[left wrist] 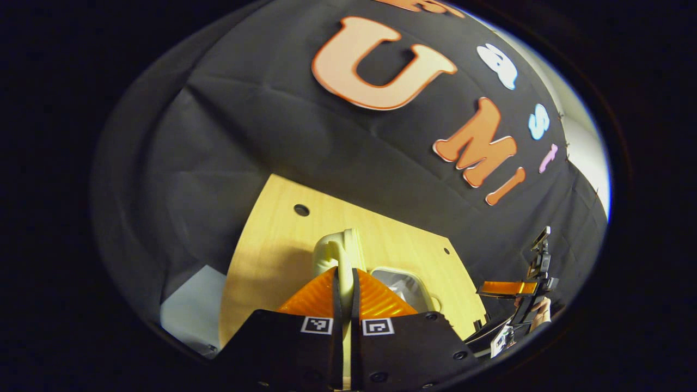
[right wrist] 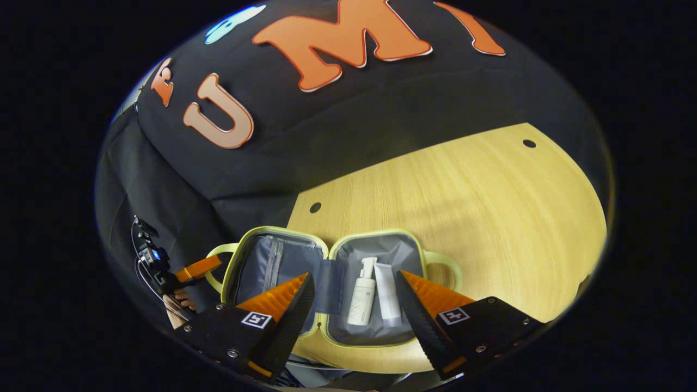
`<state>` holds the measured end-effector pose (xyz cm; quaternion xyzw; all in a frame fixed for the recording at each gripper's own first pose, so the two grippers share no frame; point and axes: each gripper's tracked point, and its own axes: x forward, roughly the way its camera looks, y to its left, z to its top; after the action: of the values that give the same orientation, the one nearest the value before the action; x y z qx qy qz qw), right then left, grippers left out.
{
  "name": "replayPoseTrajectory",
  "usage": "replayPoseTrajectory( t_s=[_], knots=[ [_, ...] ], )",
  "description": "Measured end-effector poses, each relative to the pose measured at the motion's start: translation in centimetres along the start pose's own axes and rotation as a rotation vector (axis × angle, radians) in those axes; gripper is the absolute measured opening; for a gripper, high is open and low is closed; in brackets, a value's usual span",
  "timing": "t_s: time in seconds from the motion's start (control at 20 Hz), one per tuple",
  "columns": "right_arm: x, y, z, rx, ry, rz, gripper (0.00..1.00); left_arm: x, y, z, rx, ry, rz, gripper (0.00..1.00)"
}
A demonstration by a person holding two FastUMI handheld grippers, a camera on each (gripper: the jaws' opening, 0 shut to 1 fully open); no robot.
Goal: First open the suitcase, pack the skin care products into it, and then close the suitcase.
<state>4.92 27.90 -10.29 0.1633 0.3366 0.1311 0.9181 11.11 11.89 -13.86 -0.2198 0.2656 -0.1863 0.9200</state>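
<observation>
The pale-green suitcase (right wrist: pixel 256 267) lies open flat on the wooden table (right wrist: pixel 490 207), grey lining up. A white pump bottle (right wrist: pixel 362 296) and a white tube (right wrist: pixel 387 296) lie side by side in its right half. My right gripper (right wrist: pixel 355 274) hovers open just above them, its fingers spread over the two halves. My left gripper (left wrist: pixel 344 269) is shut on the suitcase's handle (left wrist: pixel 329 250) at the left half's outer edge. The left gripper (right wrist: pixel 201 267) also appears in the right gripper view, clamped on that handle (right wrist: pixel 215 256).
A second handle (right wrist: pixel 446 264) sticks out on the suitcase's right side. Bare table stretches behind and to the right of the case. The right gripper (left wrist: pixel 517 288) and a hand (left wrist: pixel 542 313) show far right in the left gripper view. A pale floor patch (left wrist: pixel 190 310) lies beyond the table's edge.
</observation>
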Motion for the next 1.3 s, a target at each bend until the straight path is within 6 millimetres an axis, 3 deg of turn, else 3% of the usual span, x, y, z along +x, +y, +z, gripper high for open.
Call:
replayPoseTrajectory(
  t_s=[0.15, 0.4, 0.6, 0.75, 1.0, 1.15, 1.25, 1.3],
  knots=[
    [-1.6, -2.0, 3.1, -0.017, -0.060, 0.027, 0.95, 0.4, -5.9, 0.7, 0.070, -0.013, 0.002, 0.06],
    [-5.2, -7.4, 8.4, -0.119, -0.155, 0.021, 0.95, 3.0, -15.7, -0.6, 0.182, -0.019, 0.036, 0.06],
    [-7.4, -11.9, 11.3, -0.197, -0.216, 0.005, 0.95, 6.7, -22.1, -3.9, 0.234, -0.005, 0.063, 0.06],
    [-8.5, -15.5, 12.9, -0.269, -0.257, -0.032, 0.95, 11.1, -26.2, -6.9, 0.280, 0.027, 0.084, 0.06],
    [-9.4, -20.4, 13.8, -0.294, -0.281, -0.050, 0.95, 18.2, -30.4, -13.8, 0.360, 0.144, 0.121, 0.06],
    [-9.7, -23.2, 13.7, -0.281, -0.281, -0.065, 0.95, 22.8, -30.9, -18.1, 0.392, 0.215, 0.162, 0.06],
    [-9.8, -25.0, 13.4, -0.272, -0.278, -0.078, 0.95, 25.9, -31.0, -19.8, 0.400, 0.234, 0.191, 0.06],
    [-9.7, -25.7, 13.3, -0.269, -0.276, -0.085, 0.95, 26.6, -30.7, -20.9, 0.400, 0.246, 0.207, 0.06]
  ],
)
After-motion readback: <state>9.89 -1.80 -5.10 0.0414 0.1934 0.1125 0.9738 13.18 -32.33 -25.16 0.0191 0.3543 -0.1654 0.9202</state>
